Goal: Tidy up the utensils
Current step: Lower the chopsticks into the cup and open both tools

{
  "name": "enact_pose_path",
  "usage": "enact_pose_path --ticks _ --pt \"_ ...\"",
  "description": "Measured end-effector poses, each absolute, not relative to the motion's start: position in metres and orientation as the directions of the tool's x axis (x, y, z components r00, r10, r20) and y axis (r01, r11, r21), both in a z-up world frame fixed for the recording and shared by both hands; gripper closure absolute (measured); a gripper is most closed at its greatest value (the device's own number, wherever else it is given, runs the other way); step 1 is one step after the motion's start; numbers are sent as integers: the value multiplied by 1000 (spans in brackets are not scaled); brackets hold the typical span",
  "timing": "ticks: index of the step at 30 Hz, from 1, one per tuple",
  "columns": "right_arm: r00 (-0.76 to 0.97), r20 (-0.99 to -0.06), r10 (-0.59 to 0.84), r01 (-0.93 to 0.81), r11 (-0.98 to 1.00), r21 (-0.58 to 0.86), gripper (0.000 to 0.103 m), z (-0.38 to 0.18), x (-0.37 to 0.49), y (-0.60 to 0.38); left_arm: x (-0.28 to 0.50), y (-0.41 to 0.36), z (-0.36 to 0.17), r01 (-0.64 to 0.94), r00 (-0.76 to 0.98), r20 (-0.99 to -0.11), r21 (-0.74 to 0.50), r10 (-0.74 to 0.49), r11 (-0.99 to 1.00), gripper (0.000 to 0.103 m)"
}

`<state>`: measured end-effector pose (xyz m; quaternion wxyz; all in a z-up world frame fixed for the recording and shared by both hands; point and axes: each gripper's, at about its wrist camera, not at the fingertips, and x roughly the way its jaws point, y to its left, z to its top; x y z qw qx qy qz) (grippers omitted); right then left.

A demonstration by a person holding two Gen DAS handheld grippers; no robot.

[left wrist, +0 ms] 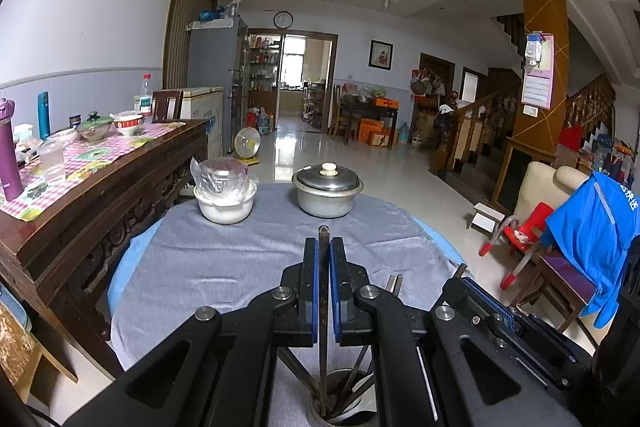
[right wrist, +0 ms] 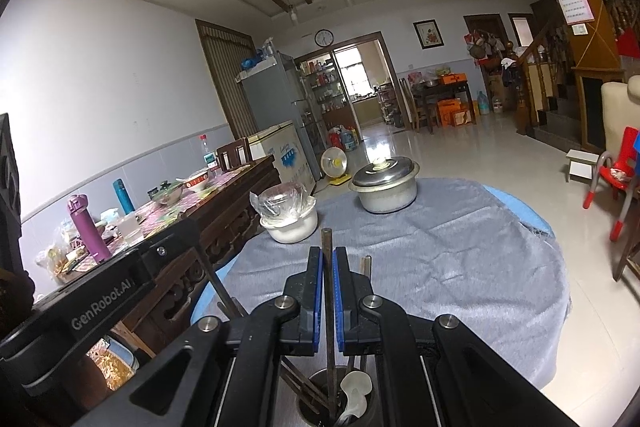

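Note:
Each gripper is shut on a dark chopstick standing upright. My left gripper (left wrist: pixel 323 247) pinches one chopstick (left wrist: pixel 323 239) whose lower end reaches into a metal utensil cup (left wrist: pixel 344 403) just below. My right gripper (right wrist: pixel 328 255) pinches another chopstick (right wrist: pixel 327 243) over the same cup (right wrist: pixel 340 403), which holds more chopsticks and a white spoon (right wrist: pixel 354 393). The two grippers are close side by side; the right one shows at the right of the left wrist view (left wrist: pixel 484 299), the left one at the left of the right wrist view (right wrist: pixel 120 291).
A round table with a grey cloth (left wrist: pixel 224 259) carries a white bowl with a plastic-wrapped dish (left wrist: pixel 225 195) and a lidded metal pot (left wrist: pixel 327 193) at its far side. A cluttered wooden sideboard (left wrist: pixel 100 179) stands left. Chairs (left wrist: pixel 560 227) stand right.

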<state>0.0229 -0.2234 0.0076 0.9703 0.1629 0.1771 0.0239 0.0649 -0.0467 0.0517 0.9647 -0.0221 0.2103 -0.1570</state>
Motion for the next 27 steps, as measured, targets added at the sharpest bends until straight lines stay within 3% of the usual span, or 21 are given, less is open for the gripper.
enact_pose_path --ticks 9,14,20,22,27 --pt "920 -362 147 -8 934 357 96 2 28 -223 71 -45 48 286 858 -412 -111 -306 952 98" --pt "921 -355 161 -17 926 378 96 3 26 -225 71 -44 49 279 862 -409 -109 -299 954 91" --pt "926 -345 154 -10 922 387 96 4 23 -228 70 -39 52 256 881 -388 -87 -270 963 67" --pt "924 -347 158 -8 918 396 96 4 24 -229 67 -38 55 238 895 -373 -67 -245 969 48" --pt "921 -354 164 -6 914 406 96 3 24 -231 57 -36 63 199 929 -318 -5 -190 980 33"
